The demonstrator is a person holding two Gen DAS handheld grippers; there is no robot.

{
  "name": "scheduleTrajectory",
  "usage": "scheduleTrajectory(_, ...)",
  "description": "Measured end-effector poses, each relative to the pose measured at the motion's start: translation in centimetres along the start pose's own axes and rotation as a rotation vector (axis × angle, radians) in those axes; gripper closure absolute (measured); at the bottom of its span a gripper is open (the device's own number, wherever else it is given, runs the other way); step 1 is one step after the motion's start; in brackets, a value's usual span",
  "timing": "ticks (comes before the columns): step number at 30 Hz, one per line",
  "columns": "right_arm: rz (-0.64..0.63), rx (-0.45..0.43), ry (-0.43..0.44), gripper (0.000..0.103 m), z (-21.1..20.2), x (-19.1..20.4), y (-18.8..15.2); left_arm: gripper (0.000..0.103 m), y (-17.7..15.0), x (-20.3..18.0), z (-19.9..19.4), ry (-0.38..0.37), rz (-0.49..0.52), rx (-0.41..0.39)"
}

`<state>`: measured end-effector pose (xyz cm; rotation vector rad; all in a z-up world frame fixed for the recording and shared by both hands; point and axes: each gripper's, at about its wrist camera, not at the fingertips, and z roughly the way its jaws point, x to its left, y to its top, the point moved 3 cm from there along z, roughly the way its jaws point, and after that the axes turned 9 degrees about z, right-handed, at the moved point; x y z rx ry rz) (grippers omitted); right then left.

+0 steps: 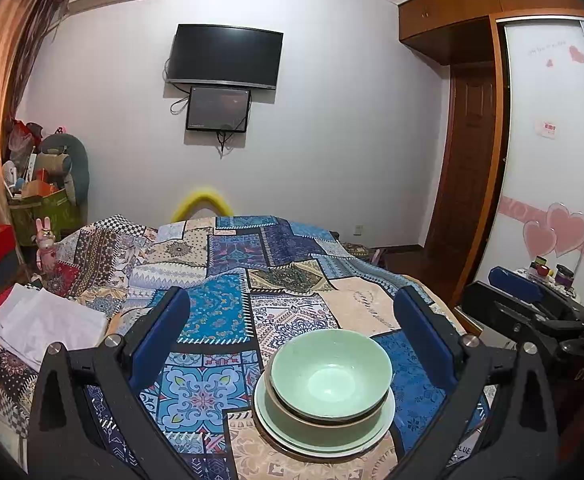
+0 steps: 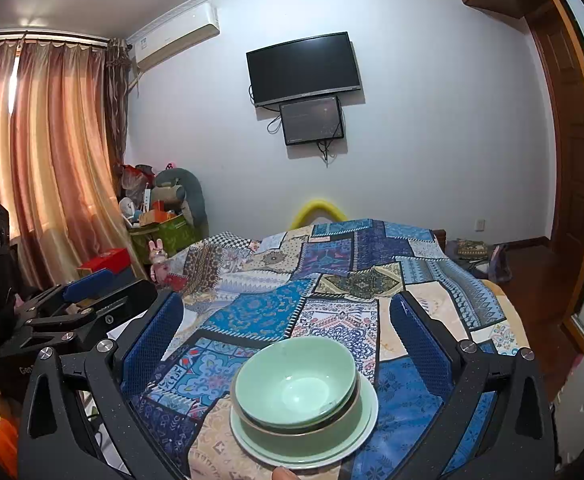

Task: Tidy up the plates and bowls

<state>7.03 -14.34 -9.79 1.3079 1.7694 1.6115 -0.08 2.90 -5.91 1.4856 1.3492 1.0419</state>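
A pale green bowl (image 1: 331, 372) sits nested in a larger green bowl (image 1: 312, 424), and both stand on stacked pale green plates (image 1: 384, 420) on the patchwork bedspread (image 1: 220, 312). The same stack shows in the right wrist view: top bowl (image 2: 296, 384), larger bowl (image 2: 304, 436), plates (image 2: 366, 408). My left gripper (image 1: 292, 312) is open and empty, its blue-padded fingers either side of and behind the stack. My right gripper (image 2: 286, 316) is open and empty, likewise straddling the stack from above. Neither touches the dishes.
The right gripper's body (image 1: 532, 312) sits at the right of the left view, the left one (image 2: 52, 312) at the left of the right view. Folded white cloth (image 1: 44, 324) lies at the bed's left. A wardrobe (image 1: 552, 140) and a small table with jars (image 1: 548, 272) stand right.
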Motion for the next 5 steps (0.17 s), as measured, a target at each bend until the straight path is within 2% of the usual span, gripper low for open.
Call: scheduleTrajectory(5, -0.001, 0.004, 0.001, 0.0, -0.01, 0.04, -0.08, 0.0, -0.1, -0.07, 0.06, -0.004, 0.001, 0.002)
